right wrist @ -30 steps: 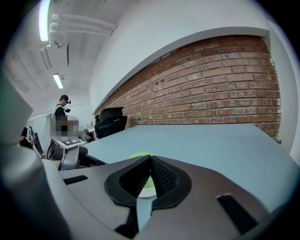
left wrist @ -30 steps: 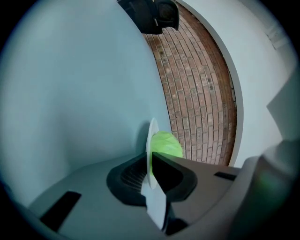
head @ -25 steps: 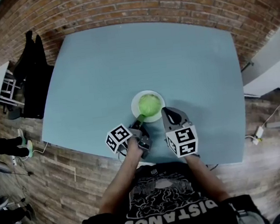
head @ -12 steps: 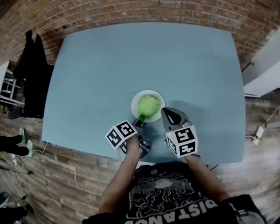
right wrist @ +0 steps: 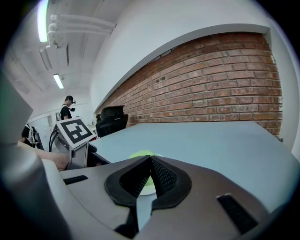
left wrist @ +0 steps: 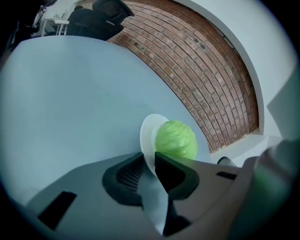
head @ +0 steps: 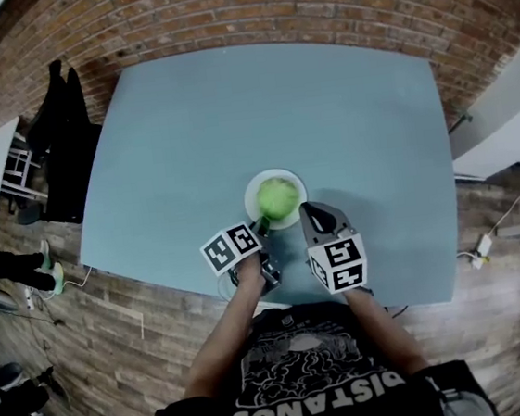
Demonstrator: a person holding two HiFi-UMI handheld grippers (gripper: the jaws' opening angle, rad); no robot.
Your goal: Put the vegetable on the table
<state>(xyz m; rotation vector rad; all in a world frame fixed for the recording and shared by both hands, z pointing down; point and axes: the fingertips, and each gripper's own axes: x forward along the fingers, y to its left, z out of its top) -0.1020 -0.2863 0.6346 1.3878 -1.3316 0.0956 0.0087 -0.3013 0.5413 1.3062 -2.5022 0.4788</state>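
A round green cabbage (head: pixel 277 194) sits on a small white plate (head: pixel 295 182) near the front edge of the pale blue table (head: pixel 230 112). My left gripper (head: pixel 260 223) is shut on the plate's near left rim; in the left gripper view the rim (left wrist: pixel 147 136) runs between the jaws, with the cabbage (left wrist: pixel 176 139) just beyond. My right gripper (head: pixel 307 208) hovers at the plate's near right side. Its jaws (right wrist: pixel 150 159) are shut on nothing, and the plate (right wrist: pixel 145 185) and a sliver of cabbage (right wrist: pixel 140 153) show behind them.
A brick floor surrounds the table. A black chair with dark clothing (head: pixel 60 132) stands off the table's left edge, and white furniture (head: pixel 503 128) is at the right. A person (right wrist: pixel 69 105) stands far off in the right gripper view. The left gripper's marker cube (right wrist: pixel 75 131) is close by.
My left gripper has shifted slightly right and forward, staying on the plate's rim. The right gripper, plate and cabbage have barely moved.
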